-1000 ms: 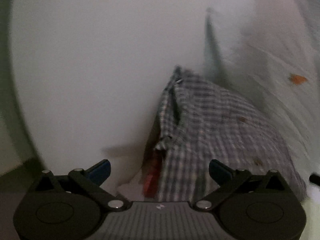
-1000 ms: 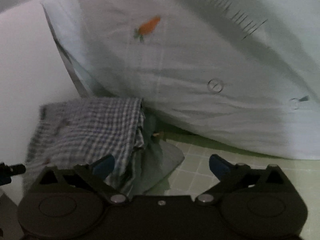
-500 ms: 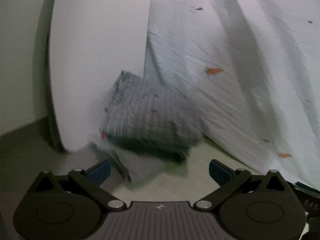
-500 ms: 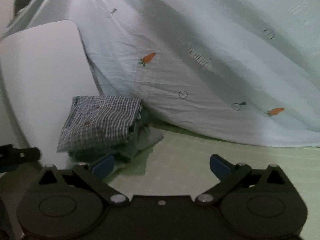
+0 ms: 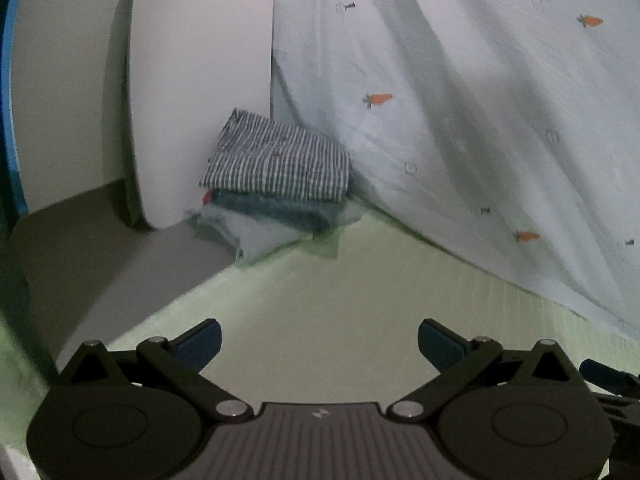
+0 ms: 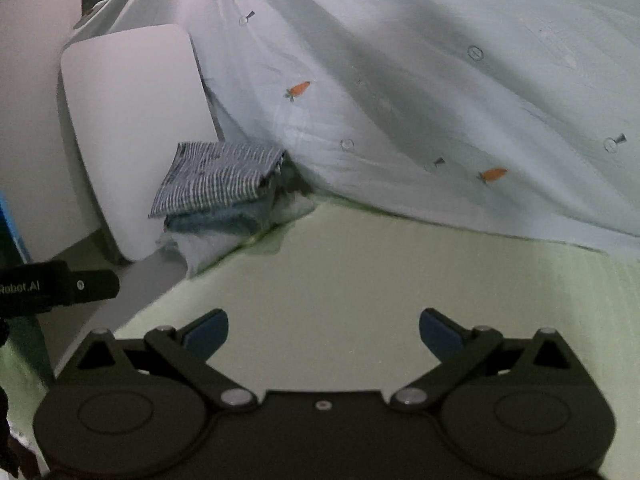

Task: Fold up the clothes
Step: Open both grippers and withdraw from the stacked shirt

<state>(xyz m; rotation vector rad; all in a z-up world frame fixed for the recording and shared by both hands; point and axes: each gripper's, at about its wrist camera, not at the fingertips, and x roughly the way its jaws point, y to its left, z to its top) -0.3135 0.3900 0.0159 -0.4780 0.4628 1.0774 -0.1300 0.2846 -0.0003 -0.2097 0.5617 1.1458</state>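
Now both tools empty: left gripper [image 5: 319, 340] and right gripper [image 6: 323, 330] spread wide over pale green mat [image 5: 360, 312]. Folded blue-striped shirt [image 5: 276, 166] tops small clothes stack [image 6: 224, 204], tucked into corner against white rounded board [image 5: 200, 92], likely for support.

We're in a home here, a bedroom by the look of it: a pale blue sheet [image 5: 460, 128] printed with little orange carrots [image 5: 378, 99] hangs in folds behind a light green mat [image 5: 340, 312]. At the mat's far left corner a stack of folded clothes [image 5: 276, 184] sits against a white rounded board [image 5: 196, 92], which leans on a plain wall [image 5: 68, 80].
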